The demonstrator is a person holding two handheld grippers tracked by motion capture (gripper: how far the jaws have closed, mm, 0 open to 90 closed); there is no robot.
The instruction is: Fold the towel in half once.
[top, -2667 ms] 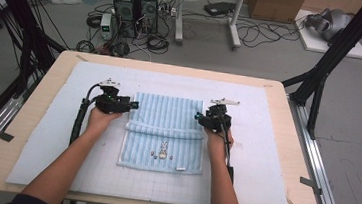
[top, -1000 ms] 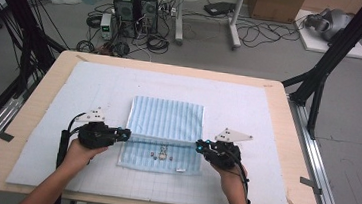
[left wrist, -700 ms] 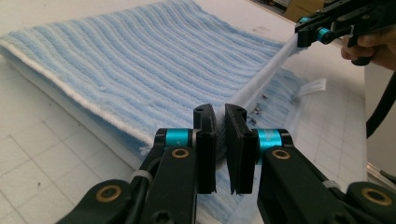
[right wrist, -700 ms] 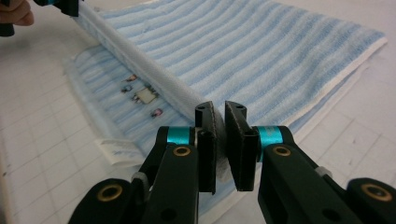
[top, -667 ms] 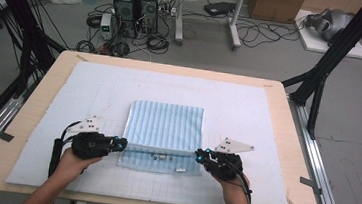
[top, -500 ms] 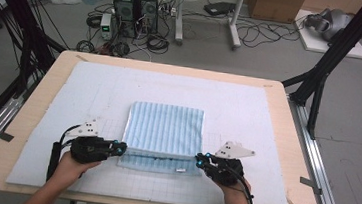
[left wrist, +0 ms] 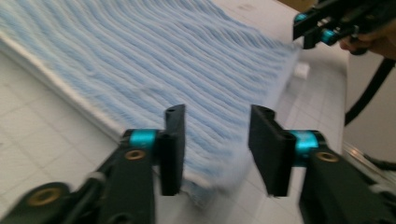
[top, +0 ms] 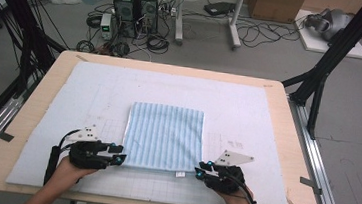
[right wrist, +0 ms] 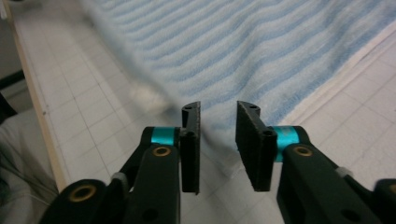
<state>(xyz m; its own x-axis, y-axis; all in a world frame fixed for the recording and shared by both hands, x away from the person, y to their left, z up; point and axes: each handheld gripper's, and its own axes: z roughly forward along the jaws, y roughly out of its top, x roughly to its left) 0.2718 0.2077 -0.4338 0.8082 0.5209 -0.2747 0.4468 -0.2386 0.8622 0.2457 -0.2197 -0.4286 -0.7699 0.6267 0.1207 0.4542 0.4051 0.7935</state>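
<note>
Folded blue-and-white striped terry towel (top: 164,137) lying flat on padded white surface (top: 248,108); judged soft, light, limp. Near corners suggested for grasp. Left tongs (top: 119,156), right tongs (top: 199,172): both parted, nothing held.

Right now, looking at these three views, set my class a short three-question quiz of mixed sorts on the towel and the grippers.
1. True or false: the blue striped towel lies folded on the white mat.
2. Which towel edge are the left gripper and right gripper at: A far, B near?
3. Fill in: both grippers' jaws stand ____.

Key: 1 true; 2 B; 3 open.
</note>
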